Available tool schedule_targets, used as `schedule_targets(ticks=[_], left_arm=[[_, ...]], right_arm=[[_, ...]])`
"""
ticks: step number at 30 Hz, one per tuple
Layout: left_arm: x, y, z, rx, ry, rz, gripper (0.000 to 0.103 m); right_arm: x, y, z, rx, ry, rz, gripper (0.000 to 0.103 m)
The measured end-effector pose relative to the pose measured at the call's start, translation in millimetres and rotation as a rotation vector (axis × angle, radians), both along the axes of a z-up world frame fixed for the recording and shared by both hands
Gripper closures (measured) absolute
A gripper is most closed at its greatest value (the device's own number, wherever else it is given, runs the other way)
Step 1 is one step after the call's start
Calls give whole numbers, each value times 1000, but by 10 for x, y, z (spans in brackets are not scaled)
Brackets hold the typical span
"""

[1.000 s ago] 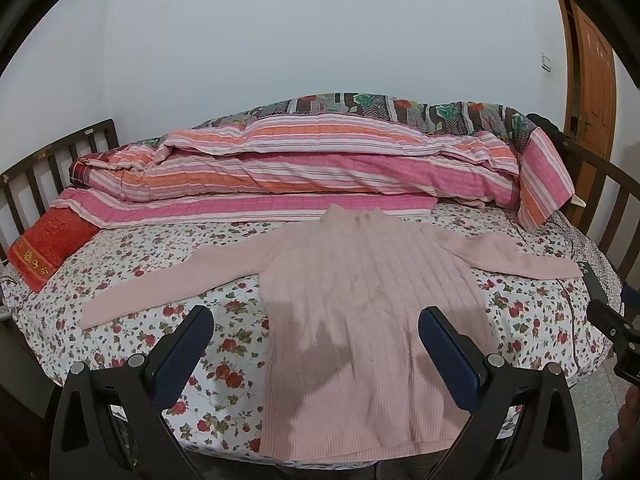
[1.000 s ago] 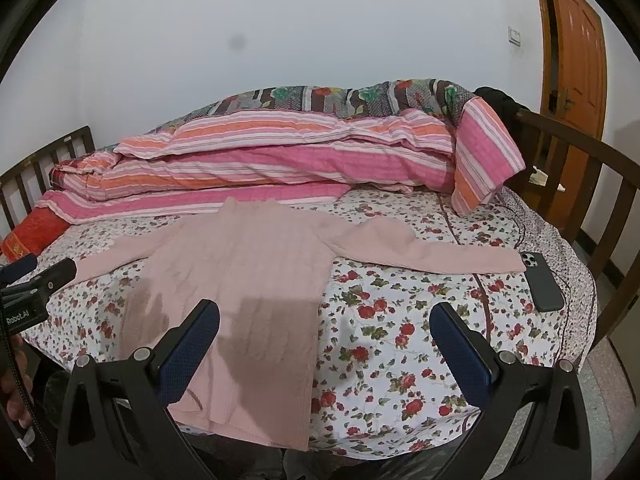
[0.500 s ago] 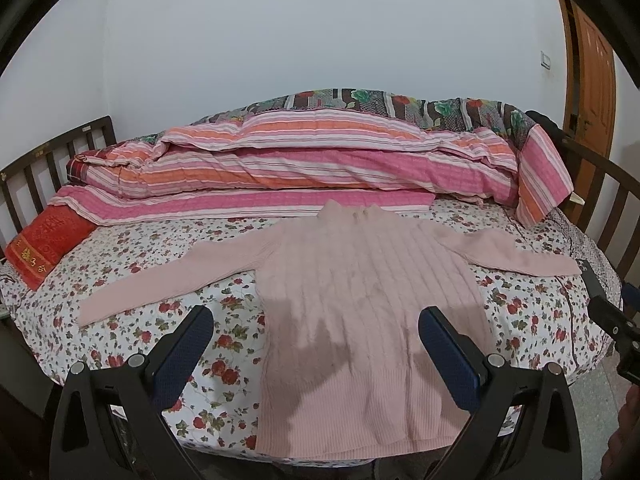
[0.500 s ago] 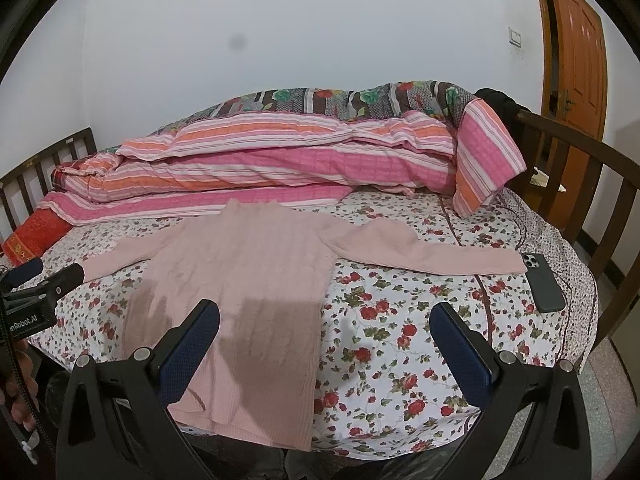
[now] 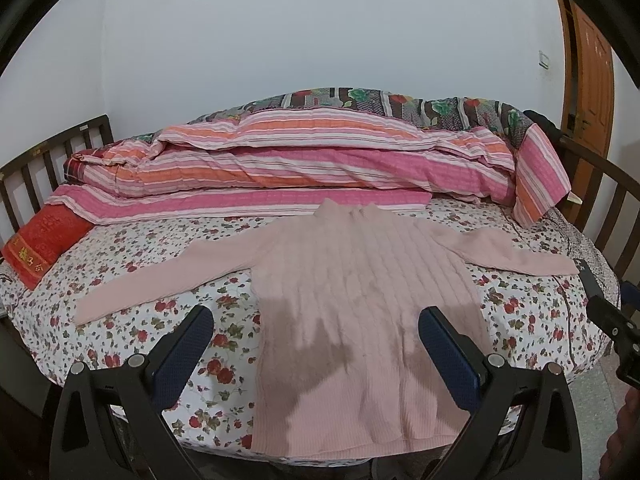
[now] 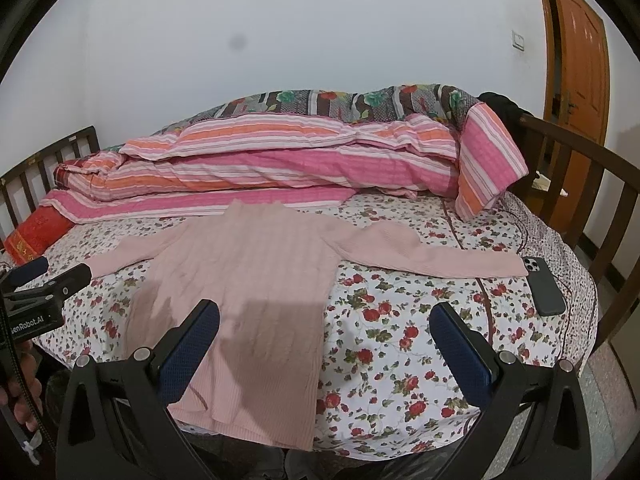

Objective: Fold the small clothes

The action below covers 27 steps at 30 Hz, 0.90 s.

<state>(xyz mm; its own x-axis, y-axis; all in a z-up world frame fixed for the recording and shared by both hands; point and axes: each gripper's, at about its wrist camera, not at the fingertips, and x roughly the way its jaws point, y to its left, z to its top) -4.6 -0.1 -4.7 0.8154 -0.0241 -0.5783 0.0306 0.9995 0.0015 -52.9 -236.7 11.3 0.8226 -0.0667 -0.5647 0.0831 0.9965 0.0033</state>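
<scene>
A pink ribbed knit sweater [image 5: 360,300] lies flat, sleeves spread, on the floral bedsheet [image 6: 400,332]. Both the left gripper [image 5: 316,344] and right gripper [image 6: 326,340] gape wide, empty. Only the right view shows the dark smartphone [image 6: 545,286] whole.

Left wrist view: looking forward between the left gripper [image 5: 316,354] fingers from the bed's near edge, facing the wall, with the pink sweater [image 5: 356,320] centred ahead. Right wrist view: sitting further right, the right gripper [image 6: 326,350] facing the same way, the sweater lying ahead-left and a phone [image 6: 544,286] ahead-right. Both are sharing sweater, floral sheet [image 5: 132,248] and striped quilt [image 5: 304,168].
</scene>
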Motion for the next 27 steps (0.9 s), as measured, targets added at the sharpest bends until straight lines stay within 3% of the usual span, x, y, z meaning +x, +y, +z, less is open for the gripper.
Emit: schedule_targets(ticks=[27], left_arm=[[0, -60, 22, -5, -2, -8, 0]], right_arm=[[-22, 39, 9, 5, -6, 12, 0]])
